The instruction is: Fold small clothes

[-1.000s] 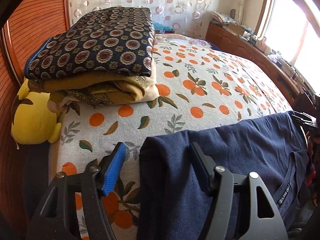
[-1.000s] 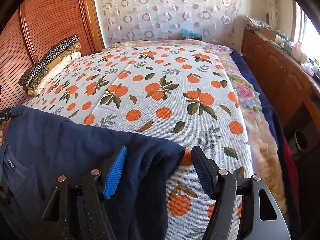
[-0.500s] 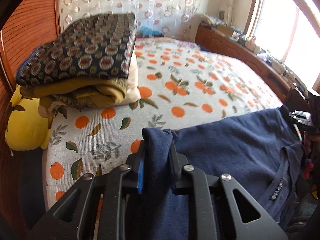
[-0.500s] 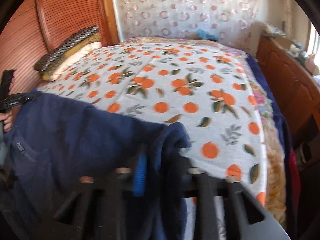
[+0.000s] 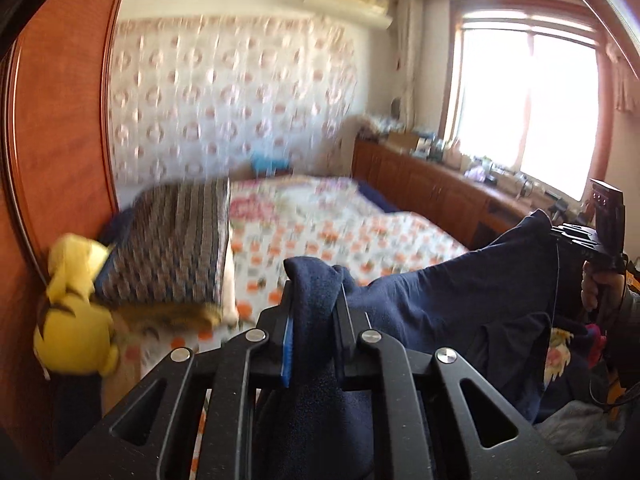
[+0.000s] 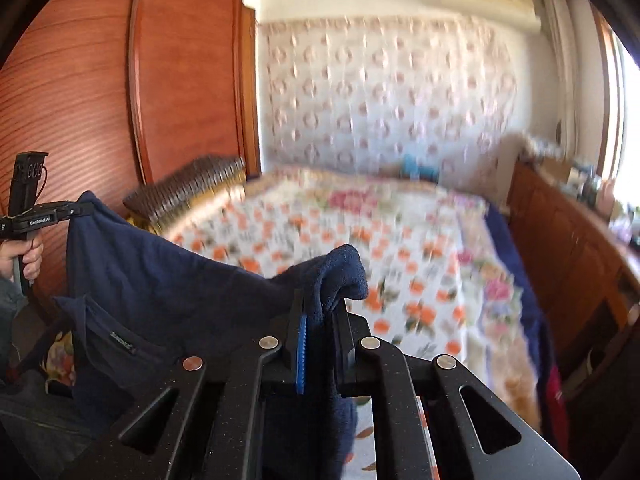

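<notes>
Two grippers are clamped on one navy shirt point(image 5: 440, 304), each pinching a bunched corner of it. The left gripper point(image 5: 314, 320) is closed tight on a wad of cloth, and the right gripper point(image 6: 320, 328) likewise; on both, the jaws have just been closing, with fabric caught between the pads. The shirt is held stretched between the two, lifted above the near edge of the bed point(image 6: 400, 248), its middle sagging and its neck opening hanging low on the near side.

Risk is judged as follows. Each hold is taken on a thick, rolled lump, not a flat hem; if the cloth is pulled taut or swung, a corner could slip out and the shirt would drop in a heap. Uneven heights of the two hands would lay the shirt down skewed, and the fold would be spoiled. Heavy motion blur is noted in both views, so finer detail of the grip is not confirmed.

Writing: a small label point(image 6: 121, 341) inside the collar is seen, but it is not legible. White lettering on the body of the left gripper, as seen from the right wrist, appears to read "GenRobot.AI".

Farther off, a folded stack of patterned blankets point(image 5: 176, 244) lies at the far left of the bed, with a yellow plush toy point(image 5: 72, 320) beside it.
</notes>
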{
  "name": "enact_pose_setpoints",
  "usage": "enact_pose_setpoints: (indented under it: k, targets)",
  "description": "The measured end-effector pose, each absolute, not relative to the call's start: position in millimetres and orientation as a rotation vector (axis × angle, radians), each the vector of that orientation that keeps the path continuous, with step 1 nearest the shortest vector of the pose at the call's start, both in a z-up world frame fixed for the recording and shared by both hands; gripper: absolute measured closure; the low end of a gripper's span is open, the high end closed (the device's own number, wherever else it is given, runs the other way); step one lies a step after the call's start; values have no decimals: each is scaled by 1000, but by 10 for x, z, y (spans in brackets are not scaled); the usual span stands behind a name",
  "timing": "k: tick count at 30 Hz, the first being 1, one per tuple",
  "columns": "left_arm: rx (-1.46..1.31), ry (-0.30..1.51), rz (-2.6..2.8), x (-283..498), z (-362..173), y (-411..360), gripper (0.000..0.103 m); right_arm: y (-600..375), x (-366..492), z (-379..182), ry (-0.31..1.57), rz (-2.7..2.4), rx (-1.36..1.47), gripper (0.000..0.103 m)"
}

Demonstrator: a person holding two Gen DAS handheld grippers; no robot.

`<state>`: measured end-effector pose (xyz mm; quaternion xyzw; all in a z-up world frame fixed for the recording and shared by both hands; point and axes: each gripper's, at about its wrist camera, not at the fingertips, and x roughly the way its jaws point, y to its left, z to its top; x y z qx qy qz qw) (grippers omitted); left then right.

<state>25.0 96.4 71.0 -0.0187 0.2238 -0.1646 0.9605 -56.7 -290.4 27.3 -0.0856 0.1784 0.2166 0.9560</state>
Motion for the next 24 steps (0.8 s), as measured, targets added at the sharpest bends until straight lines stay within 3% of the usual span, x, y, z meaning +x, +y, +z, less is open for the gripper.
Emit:
enact_pose_setpoints:
  k: [5, 11, 14, 16, 20, 24]
  targets:
    - [23, 336, -345, 319, 1360, 865, 87, -3019, -924, 862, 201, 450, -202, 93]
    - [58, 304, -298, 1065, 1842, 797, 87, -3131, -652, 1537, 96, 364, -279, 93]
    - [72, 352, -235, 1729, 1614, 733, 85, -3093, -25, 1563, 152, 297, -284, 93]
    - [107, 438, -186, 2279, 1215, 679, 75, -2962, 409, 1389, 199, 244, -283, 91]
    - [99, 590, -152, 2782, 548, 690, 62, -2885, 1436, 650, 447, 111, -275, 66]
    - [91, 653, -185, 2722, 229, 687, 56, -2930, 1631, 149, 543, 104, -183, 60]
